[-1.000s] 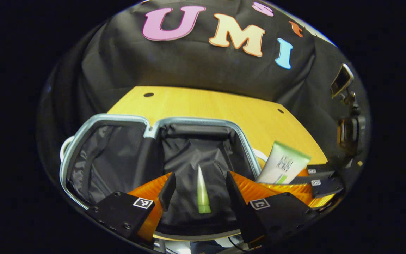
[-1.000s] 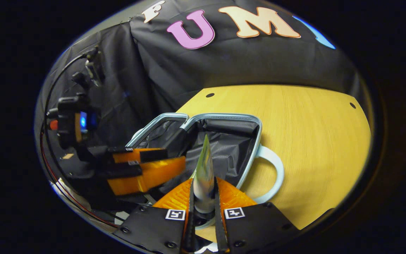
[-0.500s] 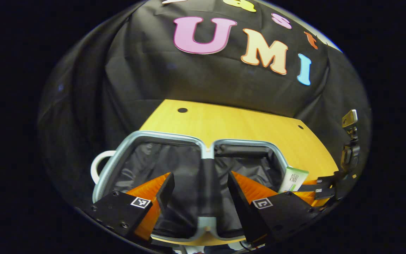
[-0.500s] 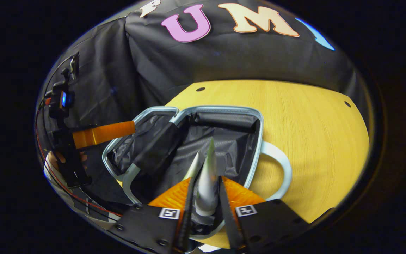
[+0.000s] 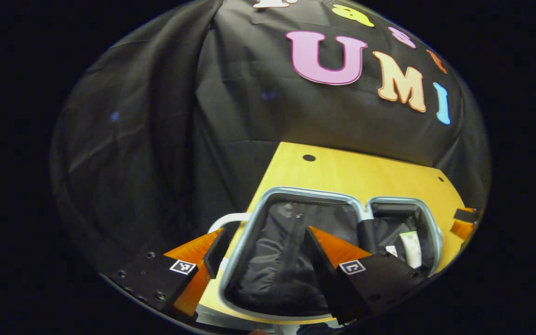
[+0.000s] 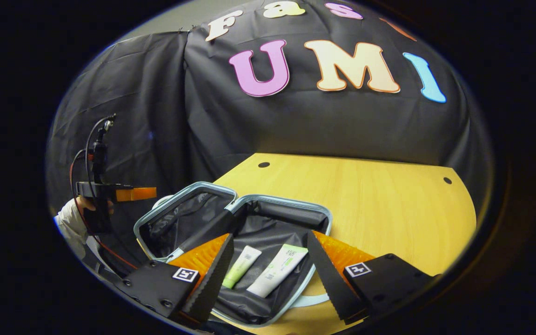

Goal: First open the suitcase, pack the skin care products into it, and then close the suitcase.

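Note:
The suitcase (image 6: 291,201) lies open on the wooden table (image 6: 379,204), its two black-lined halves side by side. Two white-and-green skin care tubes (image 6: 241,265) (image 6: 279,270) rest side by side in the nearer half. My right gripper (image 6: 270,238) hovers open just above and behind them, holding nothing. In the left gripper view the suitcase (image 5: 310,191) sits low, with one tube (image 5: 410,248) visible in its right half. My left gripper (image 5: 268,253) is open over the left half's near rim, empty. It also appears far left in the right gripper view, as the left gripper (image 6: 118,192).
A hand in a white sleeve (image 6: 70,224) holds the left gripper beside the table's left edge. The suitcase's white handle (image 5: 231,218) sticks out on the left side. Bare tabletop (image 5: 365,173) stretches behind and to the right of the case. Black cloth walls the booth.
My right gripper has opened and let go of its tube, which now lies in the case beside the other one. The right gripper has drawn back. My left gripper has swung away to the left.

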`<state>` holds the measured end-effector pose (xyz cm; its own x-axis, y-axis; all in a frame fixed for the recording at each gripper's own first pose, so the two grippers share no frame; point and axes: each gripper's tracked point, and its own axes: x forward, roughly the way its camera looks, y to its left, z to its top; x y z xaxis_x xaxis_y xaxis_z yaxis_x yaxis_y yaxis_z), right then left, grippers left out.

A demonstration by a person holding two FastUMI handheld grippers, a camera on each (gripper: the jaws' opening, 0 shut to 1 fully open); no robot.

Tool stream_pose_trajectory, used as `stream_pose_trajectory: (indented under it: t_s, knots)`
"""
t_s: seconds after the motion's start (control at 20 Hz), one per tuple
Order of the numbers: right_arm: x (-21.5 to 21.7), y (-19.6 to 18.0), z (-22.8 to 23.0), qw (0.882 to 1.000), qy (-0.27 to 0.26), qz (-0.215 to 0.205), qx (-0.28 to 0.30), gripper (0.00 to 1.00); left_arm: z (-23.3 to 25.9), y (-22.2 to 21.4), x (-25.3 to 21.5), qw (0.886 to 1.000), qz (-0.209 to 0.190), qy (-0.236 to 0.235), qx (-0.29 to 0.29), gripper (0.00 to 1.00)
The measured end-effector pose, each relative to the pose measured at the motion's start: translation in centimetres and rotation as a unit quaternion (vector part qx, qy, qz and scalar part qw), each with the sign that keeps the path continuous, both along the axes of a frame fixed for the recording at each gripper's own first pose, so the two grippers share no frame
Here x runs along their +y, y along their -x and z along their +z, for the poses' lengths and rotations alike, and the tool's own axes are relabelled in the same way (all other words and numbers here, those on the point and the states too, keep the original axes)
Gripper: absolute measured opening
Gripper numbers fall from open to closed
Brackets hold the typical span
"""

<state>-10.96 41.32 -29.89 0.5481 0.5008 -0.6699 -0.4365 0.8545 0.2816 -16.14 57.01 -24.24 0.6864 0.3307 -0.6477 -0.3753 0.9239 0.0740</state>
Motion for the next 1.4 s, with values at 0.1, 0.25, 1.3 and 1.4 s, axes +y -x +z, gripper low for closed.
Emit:
stream_pose_trajectory:
  t_s: [0.1,0.25,1.3,1.4]
  knots:
    - [-1.3,-0.6,0.4,1.0,0.01,-0.009,-0.012,0.98,-0.9,0.3,2.7,1.0,0.018,-0.003,0.02,0.95]
    - [-3.4,-1.3,0.1,0.999,0.028,-0.029,-0.011,0.98,-3.3,0.4,5.6,0.998,0.039,0.013,0.053,0.96]
    - [-10.5,-5.6,4.1,0.99,0.011,-0.131,-0.057,0.98,-9.3,-0.4,8.3,0.984,0.044,0.09,0.149,0.01]
    - [-10.4,-5.6,4.7,0.989,-0.002,-0.128,-0.069,0.98,-7.0,-0.7,8.1,0.988,0.039,0.072,0.133,0.0]
